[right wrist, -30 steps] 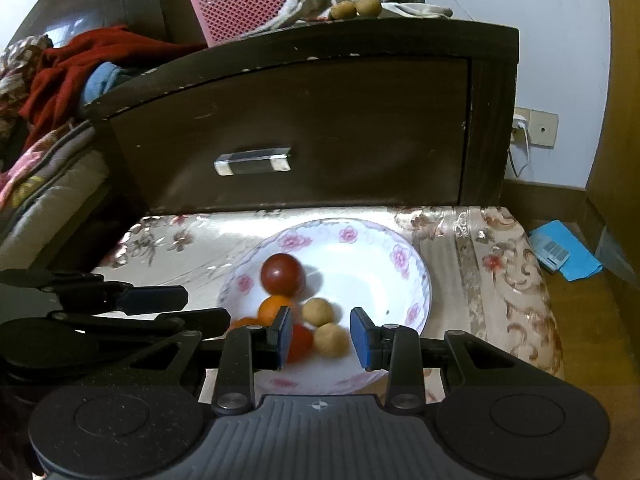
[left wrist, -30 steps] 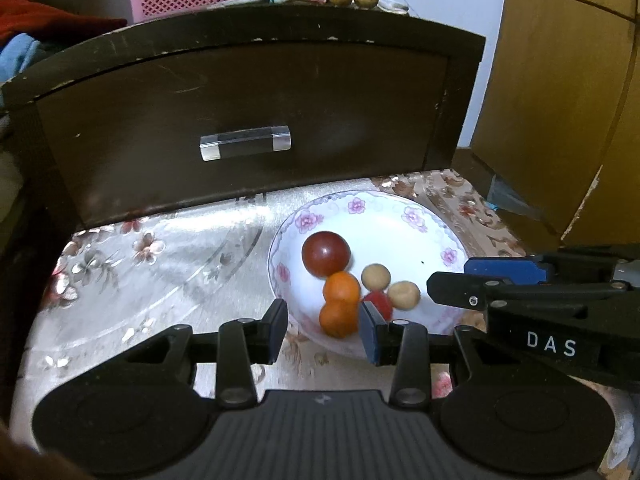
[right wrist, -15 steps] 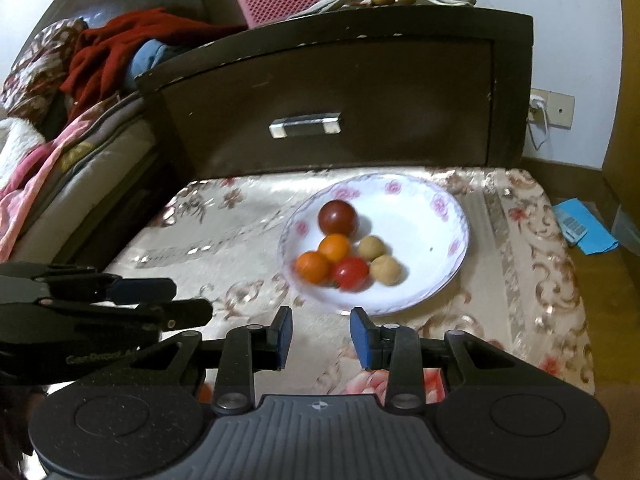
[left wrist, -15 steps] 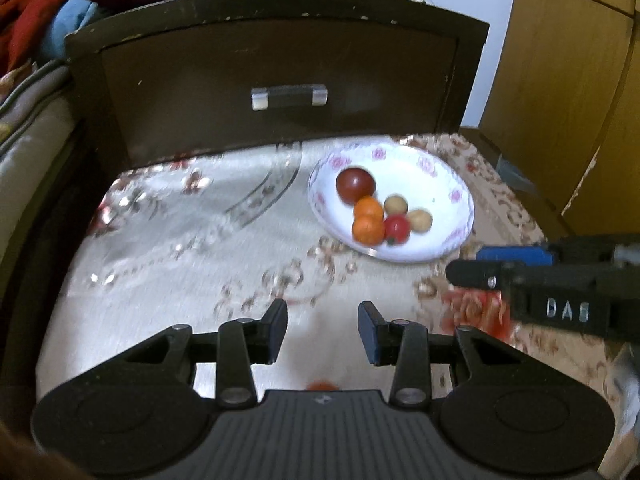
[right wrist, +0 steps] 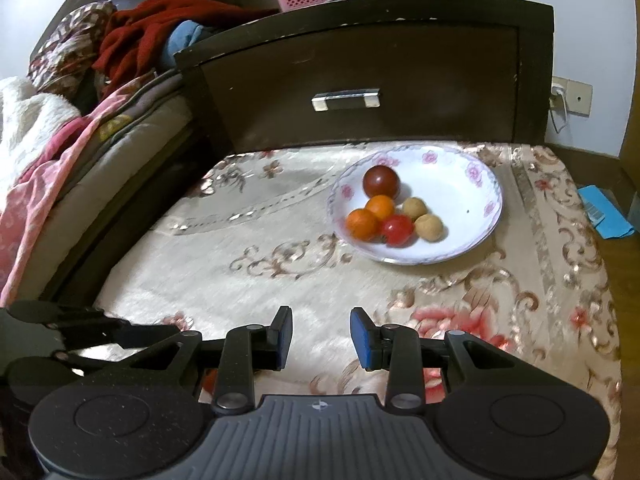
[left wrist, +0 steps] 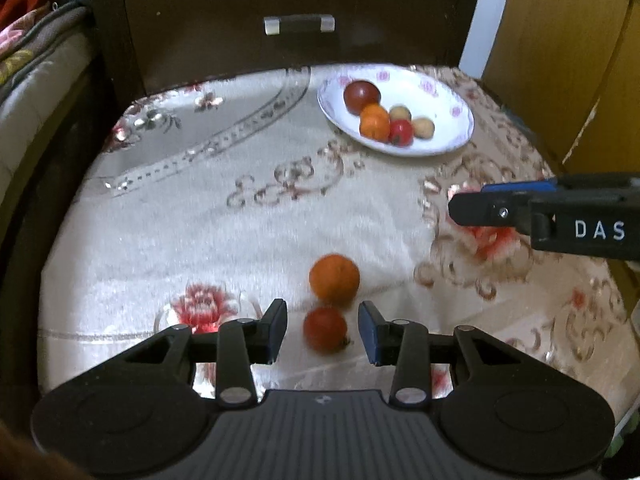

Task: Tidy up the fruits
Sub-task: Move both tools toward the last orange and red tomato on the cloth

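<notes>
a bed heaped with a red garment [right wrist: 160,32] and pink bedding [right wrist: 52,168] is seen at the far left, beside a dark wooden drawer front [right wrist: 372,80] fitted with a clear bar handle [right wrist: 346,99]. a glossy brocade cloth [left wrist: 180,220], cream with gold scrolls and red flowers, is spread over the worktop.

the left tongs [left wrist: 322,330] are held low and angled down over the near part of the cloth, their blue-padded tips standing apart. a small, round red tomato [left wrist: 325,328] is seen lying on the cloth between the tips, touched by neither. a larger, matte orange tangerine [left wrist: 334,280] rests just beyond it; whether the two touch cannot be told through the blur.

further right and back, a shallow white ceramic plate [right wrist: 460,176] with pink flower prints on its rim is set on the cloth. a dark red tomato [right wrist: 381,181], two small oranges [right wrist: 370,216], a bright red tomato [right wrist: 397,229] and two beige, rough-skinned round fruits [right wrist: 422,218] are clustered in it.

the right tongs [right wrist: 320,338] are held to the right of the left pair, tilted down over bare cloth near the front edge, tips apart with nothing between them. a blue paper [right wrist: 604,216] is seen on the wooden floor at the far right.
</notes>
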Demonstrator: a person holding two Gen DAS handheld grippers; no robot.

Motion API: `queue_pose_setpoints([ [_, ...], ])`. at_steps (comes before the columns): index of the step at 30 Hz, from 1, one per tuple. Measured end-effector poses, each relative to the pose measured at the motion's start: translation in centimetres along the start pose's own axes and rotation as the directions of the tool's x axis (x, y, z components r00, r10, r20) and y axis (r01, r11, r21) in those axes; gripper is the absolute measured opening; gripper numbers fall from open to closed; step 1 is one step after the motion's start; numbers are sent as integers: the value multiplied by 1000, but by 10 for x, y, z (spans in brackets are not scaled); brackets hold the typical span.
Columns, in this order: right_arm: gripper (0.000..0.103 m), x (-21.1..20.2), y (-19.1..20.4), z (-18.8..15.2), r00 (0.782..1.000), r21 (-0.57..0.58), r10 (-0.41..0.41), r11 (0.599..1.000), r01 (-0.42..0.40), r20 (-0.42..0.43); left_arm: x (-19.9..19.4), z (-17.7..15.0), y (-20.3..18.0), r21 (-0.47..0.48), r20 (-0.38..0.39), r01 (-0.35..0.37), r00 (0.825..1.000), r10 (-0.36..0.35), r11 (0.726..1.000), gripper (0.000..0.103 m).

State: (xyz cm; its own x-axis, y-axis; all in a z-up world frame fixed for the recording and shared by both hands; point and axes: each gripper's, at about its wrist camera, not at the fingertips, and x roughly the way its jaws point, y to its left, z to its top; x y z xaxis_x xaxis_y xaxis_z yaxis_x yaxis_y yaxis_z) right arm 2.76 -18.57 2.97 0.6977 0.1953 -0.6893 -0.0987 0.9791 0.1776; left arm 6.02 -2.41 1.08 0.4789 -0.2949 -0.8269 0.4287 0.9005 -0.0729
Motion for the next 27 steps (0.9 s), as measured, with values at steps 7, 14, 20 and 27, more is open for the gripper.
queue_pose_setpoints([
  [7, 29, 6, 7, -7, 999, -12, 11, 1000, -12, -30, 16, -6, -3, 9, -42, 12, 999, -11, 1000, 47],
  [14, 29, 17, 12, -6, 998, -26, 35, 999, -37, -53, 30, -6, -5, 7, -70, 9, 998, -8, 1000, 47],
  [20, 34, 26, 15, -4, 996, -41, 47, 998, -50, -75, 33, -6, -6, 19, -57, 2, 998, -1, 1000, 41],
  [27, 34, 37, 18, -6, 992, -53, 56, 997, -62, -113, 22, -7, 4, 15, -38, -2, 999, 3, 1000, 38],
])
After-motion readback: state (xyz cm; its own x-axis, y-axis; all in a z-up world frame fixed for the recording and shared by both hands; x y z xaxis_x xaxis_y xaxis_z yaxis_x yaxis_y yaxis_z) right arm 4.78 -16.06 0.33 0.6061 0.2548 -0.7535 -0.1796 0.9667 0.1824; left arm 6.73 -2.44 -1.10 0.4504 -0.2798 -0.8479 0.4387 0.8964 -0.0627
